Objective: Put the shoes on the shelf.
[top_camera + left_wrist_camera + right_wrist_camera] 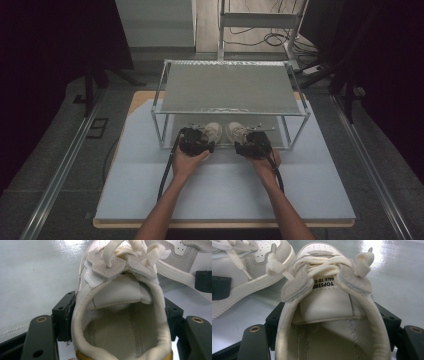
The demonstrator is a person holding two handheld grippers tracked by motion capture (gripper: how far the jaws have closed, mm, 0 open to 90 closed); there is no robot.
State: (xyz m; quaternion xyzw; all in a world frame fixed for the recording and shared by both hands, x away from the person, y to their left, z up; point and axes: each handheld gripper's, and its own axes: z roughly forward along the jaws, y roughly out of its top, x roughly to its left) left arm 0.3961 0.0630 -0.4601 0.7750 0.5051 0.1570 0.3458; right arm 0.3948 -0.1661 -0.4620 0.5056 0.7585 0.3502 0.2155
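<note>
Two cream sneakers w/ grey suede patches are sitting side by side on the lower level of the wire rack, toes pointing away from the person, heels facing the front edge. The left shoe is being held by the left gripper; in the left gripper view its jaws are pressing on both sides of the heel collar, so that claw is closed on the shoe, not gaping. The right shoe is getting the same treatment from the right gripper: in the right gripper view the black jaws are flanking the padded collar and clamping it, tongue label and laces showing just beyond. The shoes are lying near each other but apart, w/ a narrow gap between. Judging from this, the step in hand is moving the pair in or out of the rack's lower tier; which direction, can't tell. To do it well: the collars are soft, so keep the squeeze firm but not crushing, and keep both hands level so the soles are sliding flat rather than tipping toe-down. The top shelf is hanging low over the shoes, so wrists should be staying low to avoid knocking its front rail. Move both sides at approx. the same pace so the shoes aren't bumping each other or the rack's front posts. The rack is standing on a pale mat covering the table.
</note>
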